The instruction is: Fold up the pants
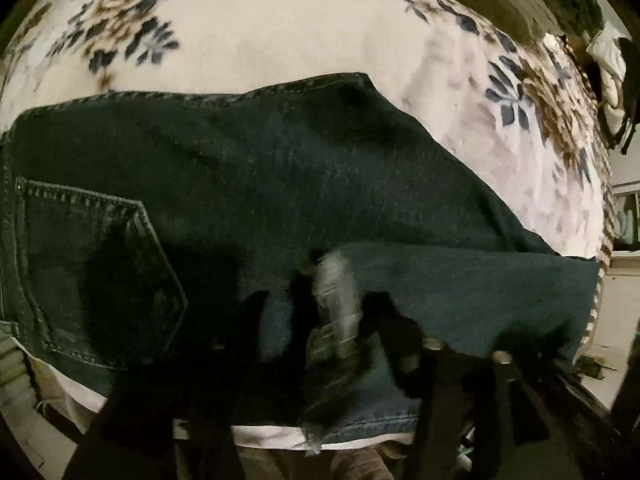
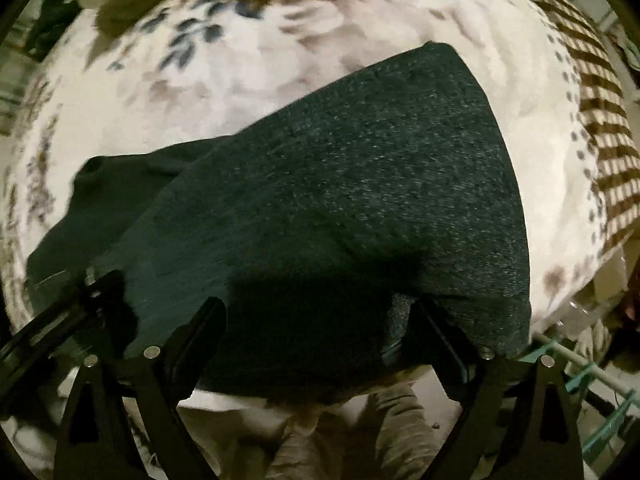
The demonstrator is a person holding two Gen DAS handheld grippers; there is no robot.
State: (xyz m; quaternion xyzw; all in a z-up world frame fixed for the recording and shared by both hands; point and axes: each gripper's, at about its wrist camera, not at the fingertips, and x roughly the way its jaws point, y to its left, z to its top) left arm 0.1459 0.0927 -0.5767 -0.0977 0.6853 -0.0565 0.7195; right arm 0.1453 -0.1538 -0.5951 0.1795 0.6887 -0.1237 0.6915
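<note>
Dark denim pants lie folded on a cream floral blanket, back pocket at the left. My left gripper is blurred and dark, with its jaws close together on a hem of the pants near the front edge. In the right wrist view the pants spread across the middle. My right gripper has its jaws wide apart, the fingers resting at the near edge of the denim, with nothing between them.
The blanket covers a bed, with a brown checked border at the right. Dark clutter lies at the far right of the bed. A person's khaki trouser legs show below the bed edge.
</note>
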